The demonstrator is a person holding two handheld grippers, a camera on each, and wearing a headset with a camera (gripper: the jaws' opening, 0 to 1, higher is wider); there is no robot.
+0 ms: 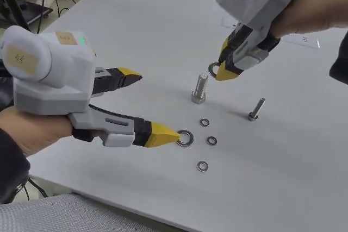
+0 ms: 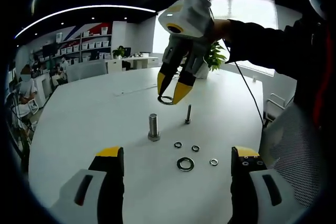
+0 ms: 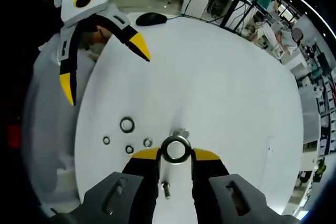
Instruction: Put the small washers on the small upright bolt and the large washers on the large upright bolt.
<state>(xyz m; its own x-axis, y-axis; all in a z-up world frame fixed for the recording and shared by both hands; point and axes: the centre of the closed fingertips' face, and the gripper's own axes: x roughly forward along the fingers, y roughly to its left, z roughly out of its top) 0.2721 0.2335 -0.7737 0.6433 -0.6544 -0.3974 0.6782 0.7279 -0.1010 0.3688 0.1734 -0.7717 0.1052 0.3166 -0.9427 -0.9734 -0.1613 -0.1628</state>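
The white desk (image 1: 163, 25) carries everything, and as far as the pictures show the job has barely begun: neither bolt has a washer on it. The left tool (image 1: 157, 106) sits low on the person's side of the large bolt (image 1: 199, 89), jaws spread wide and grasping nothing. The right tool (image 1: 217, 71) hangs just above the large bolt, clenched on a large washer (image 1: 213, 69), which in the right gripper view sits almost over the bolt head (lined up for lowering, by my judgement). The large bolt stands upright, and the small bolt (image 1: 256, 108) stands to its right, near but apart. A second large washer (image 1: 185, 138) lies flat on the desk in front of the large bolt, just beside the left tool's lower jaw tip; whether they touch I cannot tell. Three small washers (image 1: 204, 123) lie loose on the desk, in front of the large bolt and slightly to its right. So both large washers and all three small ones remain to be placed.
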